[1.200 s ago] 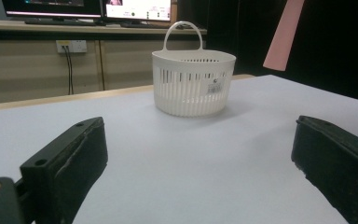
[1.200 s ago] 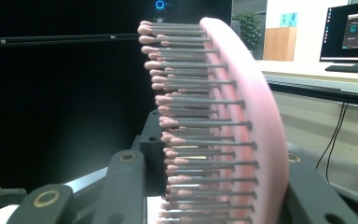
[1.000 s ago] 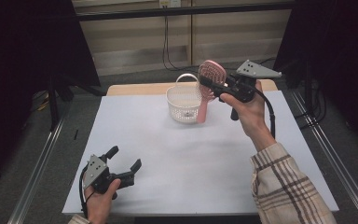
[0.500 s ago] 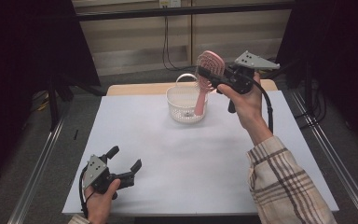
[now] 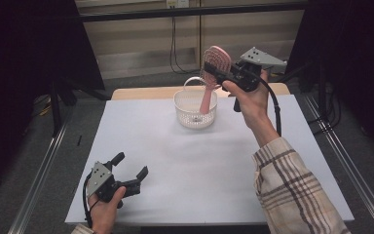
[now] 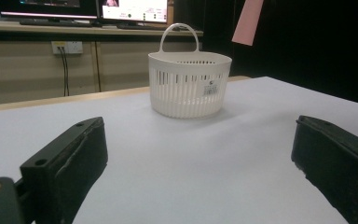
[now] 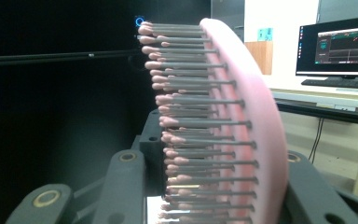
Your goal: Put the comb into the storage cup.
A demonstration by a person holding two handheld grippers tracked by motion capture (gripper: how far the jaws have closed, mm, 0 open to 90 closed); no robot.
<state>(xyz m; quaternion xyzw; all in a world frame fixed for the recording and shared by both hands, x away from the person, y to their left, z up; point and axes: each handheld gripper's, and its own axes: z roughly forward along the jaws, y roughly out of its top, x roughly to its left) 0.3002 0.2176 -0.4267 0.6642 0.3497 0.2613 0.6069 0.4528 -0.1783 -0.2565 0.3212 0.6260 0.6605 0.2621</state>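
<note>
R claw [image 5: 225,78] grips pink brush [image 5: 213,73] above white basket [image 5: 195,108] at 12 o'clock; L claw [image 5: 129,168] open, at 7 o'clock on surface [image 5: 214,161].

A table [image 5: 214,161] with a white top carries one basket [image 5: 195,108], standing upright near its far edge. The far edge seems to be bare wood.

A white surface [image 5: 199,165] is laid over a wooden top whose far edge [image 5: 141,92] is seen beyond it. Metal rails [image 5: 39,165] are set along both sides on a grey floor [image 5: 9,195]. Monitors [image 6: 98,9] are placed on a back counter, and cables [image 5: 174,44] are hung down the wall panel.
</note>
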